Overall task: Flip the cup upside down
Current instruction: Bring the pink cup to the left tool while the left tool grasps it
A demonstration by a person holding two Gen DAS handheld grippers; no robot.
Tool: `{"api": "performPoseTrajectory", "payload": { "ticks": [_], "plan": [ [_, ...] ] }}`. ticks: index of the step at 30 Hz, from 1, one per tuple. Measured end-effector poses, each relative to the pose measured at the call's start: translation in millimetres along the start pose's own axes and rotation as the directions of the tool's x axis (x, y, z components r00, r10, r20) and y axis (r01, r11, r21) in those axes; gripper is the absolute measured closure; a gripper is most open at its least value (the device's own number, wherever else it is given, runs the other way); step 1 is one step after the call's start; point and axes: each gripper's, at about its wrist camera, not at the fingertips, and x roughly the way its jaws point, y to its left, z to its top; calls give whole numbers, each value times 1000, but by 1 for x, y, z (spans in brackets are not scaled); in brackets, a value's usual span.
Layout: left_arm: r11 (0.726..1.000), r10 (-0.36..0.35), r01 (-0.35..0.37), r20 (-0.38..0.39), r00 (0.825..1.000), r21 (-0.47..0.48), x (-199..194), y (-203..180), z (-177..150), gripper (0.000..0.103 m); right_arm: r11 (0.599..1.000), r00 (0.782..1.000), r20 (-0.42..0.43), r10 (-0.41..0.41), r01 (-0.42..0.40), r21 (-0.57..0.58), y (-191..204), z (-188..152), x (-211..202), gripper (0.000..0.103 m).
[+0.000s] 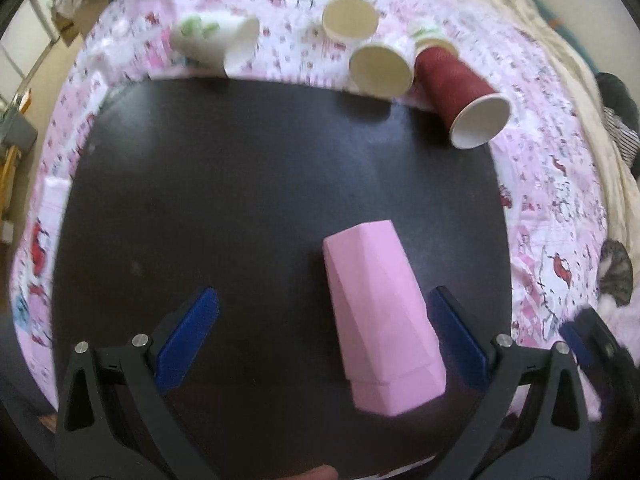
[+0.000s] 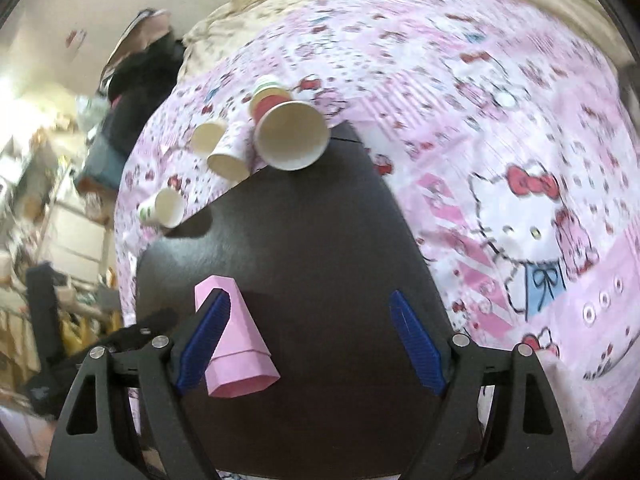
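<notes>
Pink faceted cup (image 1: 380, 312) stands mouth-down, wider at its base, on the dark table (image 1: 240, 200) between the gaping left claw (image 1: 324, 340); right claw (image 2: 316, 344) gapes too.

Faceted pink cup (image 1: 380, 316), upside down

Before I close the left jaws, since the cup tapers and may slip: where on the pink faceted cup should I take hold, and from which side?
Grip the pink faceted cup around its mid-body, on two opposite flat facets, coming in level from the near side of the black board. It appears to stand on its wide end, narrow end up, already between the left gripper's open jaws. A grip near the narrow top would likely slide off.
</notes>
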Motion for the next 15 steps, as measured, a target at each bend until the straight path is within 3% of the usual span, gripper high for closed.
{"api": "performPoseTrajectory", "payload": {
  "ticks": [2, 7, 11, 15],
  "plan": [
    [999, -13, 12, -37, 999, -41, 13, -6, 3, 12, 999, 1000, 3, 14, -15, 33, -12, 0, -4, 18],
    [998, -44, 39, -81, 996, -57, 33, -31, 7, 17, 994, 998, 21, 64, -66, 89, -26, 0, -13, 18],
    [997, -69, 67, -108, 992, -27, 42, -48, 8, 42, 991, 996, 26, 84, -87, 106, -30, 1, -16, 18],
    [998, -54, 50, -120, 991, -39, 46, -50, 9, 42, 987, 993, 26, 111, -113, 118, -32, 1, -16, 18]
  ]
}}
